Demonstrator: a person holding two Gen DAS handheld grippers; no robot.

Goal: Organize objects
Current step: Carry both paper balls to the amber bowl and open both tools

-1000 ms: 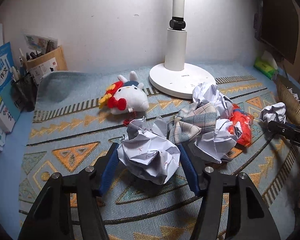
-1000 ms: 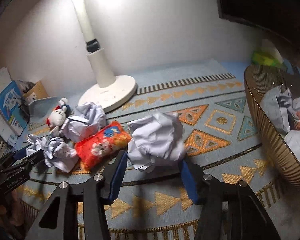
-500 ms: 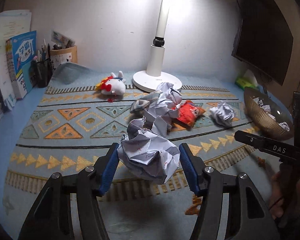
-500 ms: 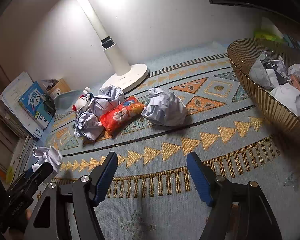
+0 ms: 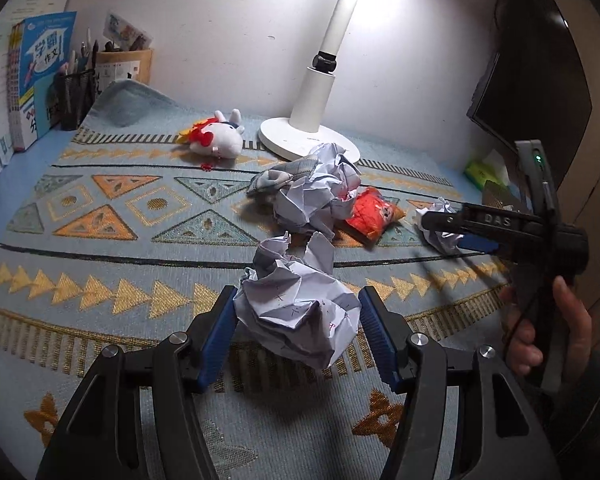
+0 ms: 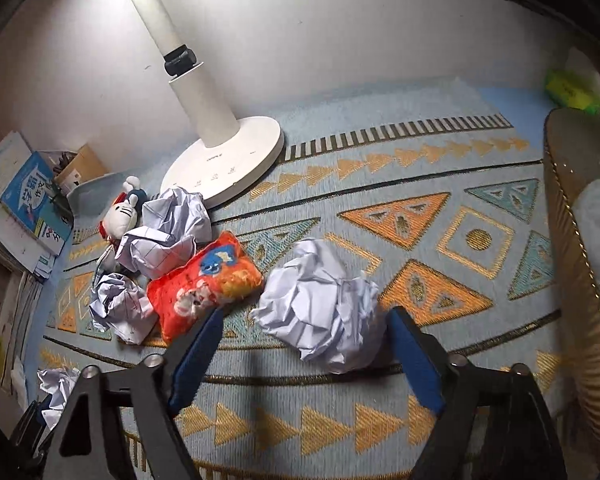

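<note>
Left wrist view: left gripper (image 5: 298, 334) has its blue fingers (image 5: 216, 338) pressed on a crumpled paper ball (image 5: 300, 312), carried clear above the patterned mat (image 5: 100, 272).

Right wrist view: right gripper (image 6: 306, 354) is closing, fingers either side of a second paper wad (image 6: 320, 300) lying on the mat; pads not yet pressing it that I can see.

Risks, as judged:
- Right fingers straddle only the near half of the wad. A shallow pinch on loose paper could squeeze it out forward.
- Its left finger sits just beside the red snack packet (image 6: 204, 284); closing skewed could nudge or catch that packet too.
- Left-hand ball is springy, with a loose flap on top; a slack grip could let it slip out in transit.

Further out:
- Two more paper wads (image 6: 168, 232) and a folded plaid cloth (image 5: 276, 176) heaped behind the packet.
- Plush toy (image 5: 216, 140) and lamp base (image 6: 224, 160) behind those, near the wall.
- Gold wire basket (image 6: 576, 264) at the right edge already holds paper; probably the drop point. Path to it looks clear.
- Books (image 5: 40, 76) and pen holder (image 5: 74, 96) far left.
</note>
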